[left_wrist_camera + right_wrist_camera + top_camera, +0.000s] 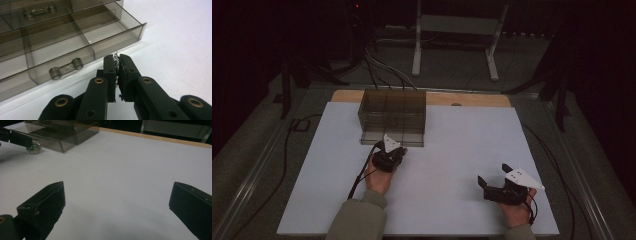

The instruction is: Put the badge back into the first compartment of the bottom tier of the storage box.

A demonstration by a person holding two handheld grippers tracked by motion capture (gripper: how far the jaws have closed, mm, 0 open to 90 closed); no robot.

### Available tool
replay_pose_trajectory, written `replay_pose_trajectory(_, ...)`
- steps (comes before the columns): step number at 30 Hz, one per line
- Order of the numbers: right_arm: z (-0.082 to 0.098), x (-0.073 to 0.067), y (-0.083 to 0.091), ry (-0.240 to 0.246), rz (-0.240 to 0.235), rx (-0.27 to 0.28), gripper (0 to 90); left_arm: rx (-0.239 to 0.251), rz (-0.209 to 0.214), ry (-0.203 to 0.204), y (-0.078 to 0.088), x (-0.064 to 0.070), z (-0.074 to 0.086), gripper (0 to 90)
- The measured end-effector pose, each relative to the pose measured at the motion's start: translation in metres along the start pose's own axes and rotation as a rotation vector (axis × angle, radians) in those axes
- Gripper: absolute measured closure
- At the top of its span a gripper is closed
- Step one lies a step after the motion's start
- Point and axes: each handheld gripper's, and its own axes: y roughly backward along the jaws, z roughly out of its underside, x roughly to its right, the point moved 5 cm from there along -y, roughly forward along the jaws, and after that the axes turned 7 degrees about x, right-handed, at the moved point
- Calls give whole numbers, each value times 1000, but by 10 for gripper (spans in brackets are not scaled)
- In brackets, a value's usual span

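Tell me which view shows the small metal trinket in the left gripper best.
The right gripper view: the trinket shows side-on, round, silvery with green. The left gripper view shows only its thin edge pinched in the left gripper beside the open drawer. In the high view it is too small to tell.

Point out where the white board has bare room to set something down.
Bare: the wide white board between the drawer box and the right gripper. Crowded: the strip before the open drawer, where the left gripper pinches a small ornament.

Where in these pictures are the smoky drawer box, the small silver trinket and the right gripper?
drawer box (393, 111): high view, its front wall.
silver trinket (33, 147): right gripper view, its round face.
right gripper (493, 176): high view, midway between its open jaws.
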Motion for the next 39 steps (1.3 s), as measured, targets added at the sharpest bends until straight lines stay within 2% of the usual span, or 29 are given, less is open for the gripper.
replay_pose_trajectory(6, 0, 0, 0, 0, 0, -2, 9, -23, 37, 9, -2, 1, 2, 857)
replay_pose_trajectory(16, 1, 0, -1, 1, 0, -7, 10, -78, 60, 15, -1, -4, 2, 868)
replay_pose_trajectory(19, 1, 0, -1, 2, 0, -7, 9, -96, 66, -2, -1, -3, 2, 881)
replay_pose_trajectory(29, 1, 0, 0, 0, 0, -6, 9, -86, 75, 13, 0, -3, 0, 885)
replay_pose_trajectory(39, 1, 0, -1, -1, -1, -7, 9, -37, 95, 54, 9, -6, -8, 884)
